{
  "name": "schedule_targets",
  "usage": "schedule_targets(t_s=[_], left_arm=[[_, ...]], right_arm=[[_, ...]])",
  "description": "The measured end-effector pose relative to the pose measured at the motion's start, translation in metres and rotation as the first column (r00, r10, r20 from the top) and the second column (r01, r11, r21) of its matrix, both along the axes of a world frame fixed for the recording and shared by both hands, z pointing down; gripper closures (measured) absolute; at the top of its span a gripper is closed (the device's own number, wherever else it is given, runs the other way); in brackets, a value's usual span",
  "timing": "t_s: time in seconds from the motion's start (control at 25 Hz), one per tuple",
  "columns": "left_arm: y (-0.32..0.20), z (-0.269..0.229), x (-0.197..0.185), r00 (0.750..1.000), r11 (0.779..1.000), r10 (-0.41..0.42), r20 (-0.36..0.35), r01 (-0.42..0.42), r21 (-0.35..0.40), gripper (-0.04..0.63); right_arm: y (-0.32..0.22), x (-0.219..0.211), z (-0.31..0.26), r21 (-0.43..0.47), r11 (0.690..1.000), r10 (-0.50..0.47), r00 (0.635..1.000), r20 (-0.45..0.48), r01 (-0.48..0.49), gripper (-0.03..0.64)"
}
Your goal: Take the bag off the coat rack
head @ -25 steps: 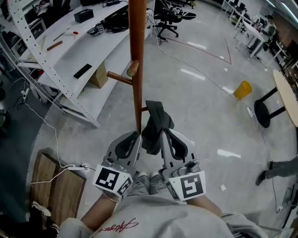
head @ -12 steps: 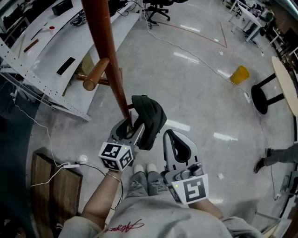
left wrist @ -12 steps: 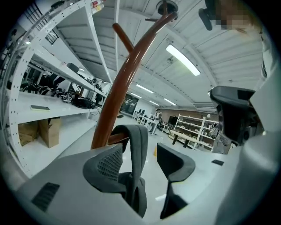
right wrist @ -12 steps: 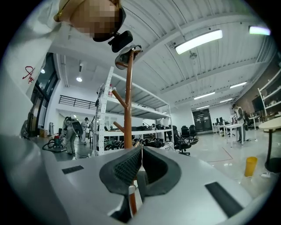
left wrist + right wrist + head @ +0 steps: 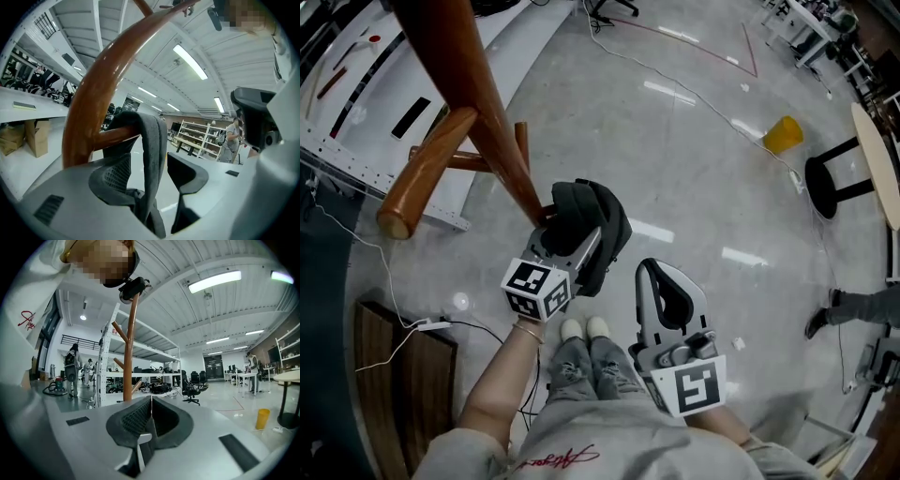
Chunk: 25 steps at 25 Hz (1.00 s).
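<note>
left gripper (image 5: 570,240), jaws apart, straddles the bag strap (image 5: 153,140) on the rack peg (image 5: 116,135); next it likely must clamp and lift it off.

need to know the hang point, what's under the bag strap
A wooden peg of the coat rack; the grey strap loops over it. The peg's tip beyond the strap is covered.

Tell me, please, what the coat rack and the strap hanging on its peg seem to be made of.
Coat rack: apparently wood, reddish-brown with a glossy varnish; bright highlights run along its rounded surface. Strap: seemingly woven fabric, grey and matte; it bends softly over the peg.
</note>
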<state>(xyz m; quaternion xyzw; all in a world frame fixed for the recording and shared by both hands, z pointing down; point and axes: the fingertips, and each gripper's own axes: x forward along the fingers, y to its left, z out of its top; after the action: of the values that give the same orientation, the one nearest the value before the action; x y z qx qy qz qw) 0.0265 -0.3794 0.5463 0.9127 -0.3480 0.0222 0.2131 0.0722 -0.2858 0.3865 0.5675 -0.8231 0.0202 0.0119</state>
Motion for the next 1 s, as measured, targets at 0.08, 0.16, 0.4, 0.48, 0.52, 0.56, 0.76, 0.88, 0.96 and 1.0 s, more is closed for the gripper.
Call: schedule_targets(t_s=[0.08,0.16,0.4,0.48,0.52,0.56,0.76,0.88,0.96,1.0], left_arm=[[-0.004,0.001,0.006,1.000,1.000,0.014,0.001,-0.014,0.008,0.356],[-0.007,0.002,0.012,0.999,0.999,0.027,0.024,-0.028,0.034,0.357],[0.002,-0.004,0.028,0.995,0.988,0.076,0.059,-0.083,0.133,0.545],[0.003,-0.004,0.031,0.995,0.985,0.083,0.061,-0.091,0.143,0.552],[0.003,-0.004,0.031,0.994,0.985,0.084,0.062,-0.093,0.146,0.554],[0.004,-0.006,0.032,0.994,0.984,0.084,0.065,-0.093,0.149,0.555],[0.006,-0.022,0.035,0.995,0.987,0.081,0.063,-0.089,0.137,0.558],[0.005,-0.038,0.037,0.995,0.986,0.086,0.052,-0.093,0.142,0.560],[0.008,-0.052,0.042,0.993,0.980,0.108,0.050,-0.115,0.160,0.560],[0.010,-0.059,0.046,0.991,0.976,0.125,0.053,-0.132,0.174,0.560]], right_arm=[[-0.002,0.000,0.003,-0.002,1.000,0.002,1.000,-0.012,-0.002,0.597],[-0.004,0.003,0.010,-0.016,1.000,0.009,0.999,-0.034,-0.009,0.597],[-0.003,0.007,0.024,-0.078,0.997,0.022,1.000,0.008,-0.021,0.597],[-0.005,0.010,0.023,-0.058,0.998,0.026,1.000,-0.015,-0.027,0.597],[-0.004,0.012,0.024,-0.063,0.998,0.028,0.999,-0.017,-0.029,0.597],[-0.003,0.012,0.026,-0.079,0.996,0.028,1.000,-0.010,-0.029,0.597],[-0.006,0.013,0.018,-0.054,0.998,0.027,0.999,0.028,-0.026,0.597],[-0.006,0.014,0.014,-0.035,0.999,0.026,0.999,0.035,-0.025,0.597],[-0.004,0.016,0.012,-0.029,0.999,0.027,0.999,0.037,-0.026,0.597],[-0.004,0.017,0.012,-0.030,0.999,0.029,0.999,0.031,-0.028,0.597]])
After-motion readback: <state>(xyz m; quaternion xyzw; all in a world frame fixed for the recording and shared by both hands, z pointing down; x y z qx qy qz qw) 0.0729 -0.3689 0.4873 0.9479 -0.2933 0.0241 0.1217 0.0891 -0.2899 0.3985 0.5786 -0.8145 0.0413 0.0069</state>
